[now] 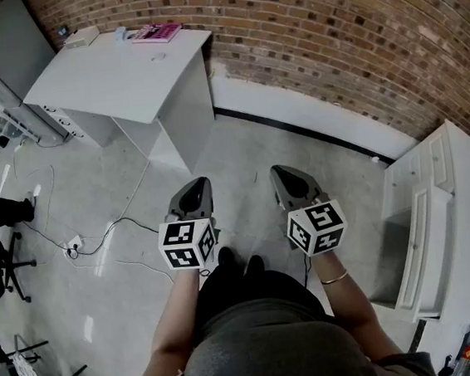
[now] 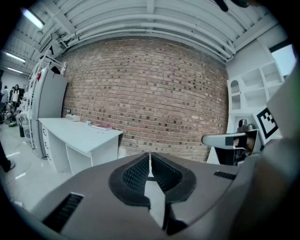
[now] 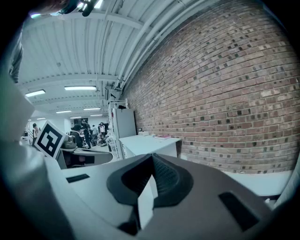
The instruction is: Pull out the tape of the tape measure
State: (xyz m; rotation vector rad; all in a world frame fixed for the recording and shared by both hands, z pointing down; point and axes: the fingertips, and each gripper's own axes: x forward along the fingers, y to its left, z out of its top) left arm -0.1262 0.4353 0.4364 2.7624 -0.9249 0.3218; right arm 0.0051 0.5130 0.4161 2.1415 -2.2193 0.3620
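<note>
The left hand-held gripper [image 1: 192,192] and the right hand-held gripper [image 1: 289,177] sit side by side at the centre of the head view. They are near each other but apart, and both point toward the brick wall [image 1: 328,40] across the top of the frame. In the left gripper view the ribbed pads meet along a thin seam, so the gripper is clenched with nothing between the pads. The right gripper view shows the same condition: jaws together, no object held.

The tape measure appears in no view. A white surface [image 1: 115,79] stands at the upper left of the head view, well apart from both grippers. It carries a pink book [image 1: 157,32] and several small items near its far edge. These are too small to identify.

Below the grippers lies only bare floor [image 1: 239,149]. A white cabinet [image 1: 436,195] occupies the right edge.

Judgement: the level, closed, forward-facing hold is a neutral carrying stance. The task has not begun, and the tape measure must be located first.
</note>
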